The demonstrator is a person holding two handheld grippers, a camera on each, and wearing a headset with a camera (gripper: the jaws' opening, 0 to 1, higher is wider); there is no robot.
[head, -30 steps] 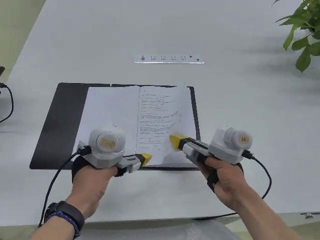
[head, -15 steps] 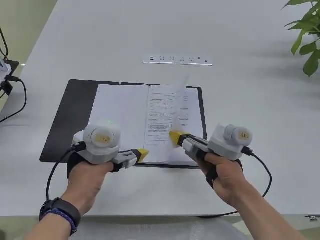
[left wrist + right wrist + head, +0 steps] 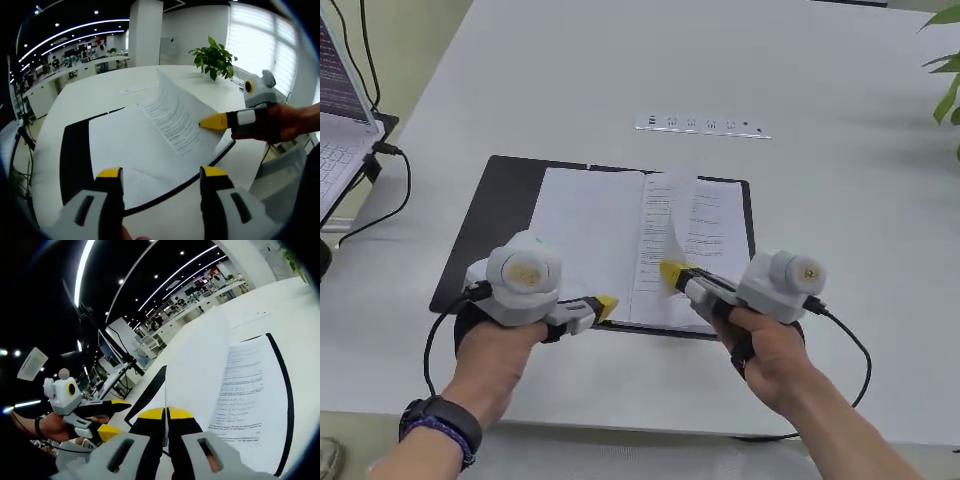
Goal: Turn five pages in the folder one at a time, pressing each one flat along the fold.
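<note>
Lying open on the white bench [image 3: 840, 200], the black folder [image 3: 490, 230] shows printed sheets. The right tongs [image 3: 670, 275] are pinched tight on the near edge of one page [image 3: 675, 215], which stands lifted and curled above the right-hand stack. The left tongs [image 3: 605, 305] hover spread wide, holding nothing, at the folder's near edge beside the fold.

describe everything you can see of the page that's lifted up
The page is a thin white paper sheet, and lines of small black print show on it in the left gripper view. Its lower outer edge is pinched in the shut right gripper, which holds it raised and curved above the open black folder. Its inner edge meets the fold.
</note>
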